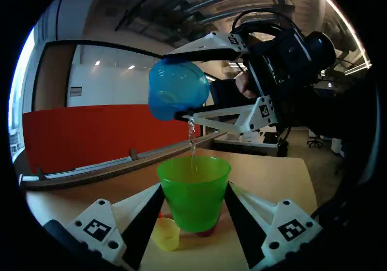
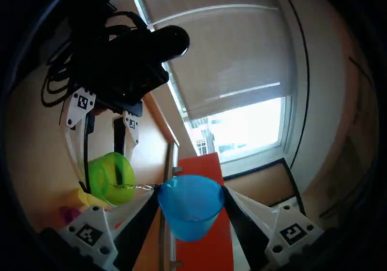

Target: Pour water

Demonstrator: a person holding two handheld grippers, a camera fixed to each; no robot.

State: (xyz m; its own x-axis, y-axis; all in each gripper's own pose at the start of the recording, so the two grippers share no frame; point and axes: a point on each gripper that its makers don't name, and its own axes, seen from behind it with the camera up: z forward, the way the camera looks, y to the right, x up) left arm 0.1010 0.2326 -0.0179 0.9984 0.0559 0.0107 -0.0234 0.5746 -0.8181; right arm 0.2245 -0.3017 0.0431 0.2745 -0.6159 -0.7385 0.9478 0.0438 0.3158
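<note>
Pouring: a thin water stream (image 1: 192, 140) falls from the tipped blue cup (image 1: 176, 89), upper centre of the left gripper view, into the green cup (image 1: 196, 208) at lower centre.
Right tool (image 2: 189, 193): clamped on the blue cup, a finger pressing each side; a little water seems to remain inside.
Left tool (image 1: 194, 189): clamped on the green cup, which stands upright; whether it rests on the counter (image 1: 271, 174) cannot be told.
Doing it well: the blue lip probably belongs right over the green mouth, with a slow tilt and a level green cup. A jerk could send water over the rim.
Nearby: a yellow cup (image 1: 166, 232) sits just lower left of the green one.
Writing: none readable; there are just square black-and-white markers (image 1: 100, 230) on the tools.
</note>
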